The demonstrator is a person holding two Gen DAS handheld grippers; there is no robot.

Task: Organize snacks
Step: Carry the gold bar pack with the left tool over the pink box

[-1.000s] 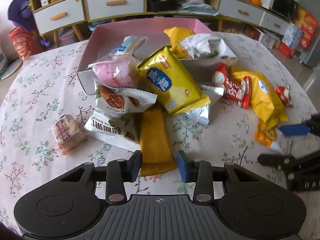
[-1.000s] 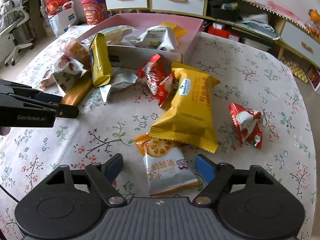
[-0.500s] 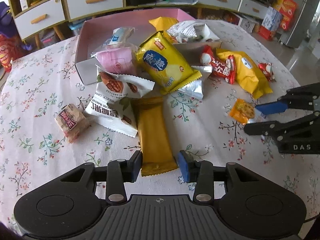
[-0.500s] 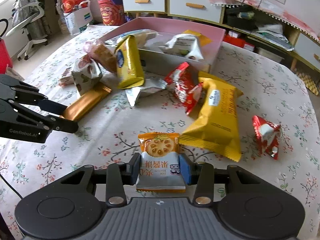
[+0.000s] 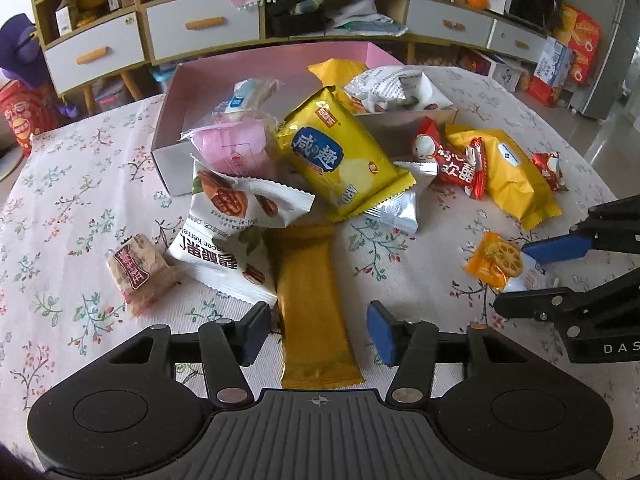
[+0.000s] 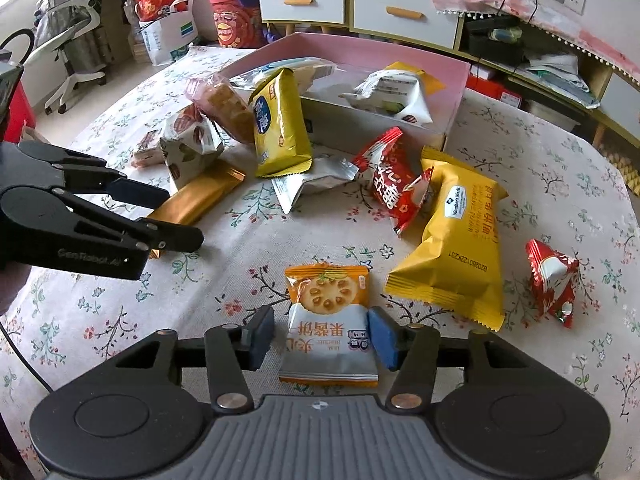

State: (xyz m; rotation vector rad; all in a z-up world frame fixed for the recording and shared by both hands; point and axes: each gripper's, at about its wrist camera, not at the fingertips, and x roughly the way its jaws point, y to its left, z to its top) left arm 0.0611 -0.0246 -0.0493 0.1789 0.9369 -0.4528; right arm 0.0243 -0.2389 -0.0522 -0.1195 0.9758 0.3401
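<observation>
Flowered cloth covers the round table [image 5: 72, 184], with low white-drawer cabinets [image 5: 200, 28] across the top of the frame behind it. At lower centre of the left wrist view the gold bar packet [image 5: 310, 300] lies lengthwise between the left gripper [image 5: 318, 330], whose jaws have just been opening – both blue pads stand clear of the wrapper, a gap showing on each side. In the right wrist view the orange biscuit packet [image 6: 328, 320] sits at lower centre between the right gripper [image 6: 322, 338]; its jaws have just been opening too, the right pad touching the packet's edge and the left pad just off it, so nothing is pinched.

Outward from the gold bar: a white nut packet [image 5: 236, 220] overlaps its upper left end, and a small pink-brown wrapped cake [image 5: 138, 272] lies further left. A yellow cracker bag [image 5: 340, 156] leans above the bar, a silver packet [image 5: 400, 208] tucked under its lower right corner. Right of that come a red candy packet [image 5: 452, 160], a long yellow cake packet [image 5: 512, 176] and a small red sweet [image 5: 550, 170] – all loose on the cloth. The pink box [image 5: 256, 68] sits at upper centre, holding a few packets, a pink bag [image 5: 236, 148] propped on its near wall
</observation>
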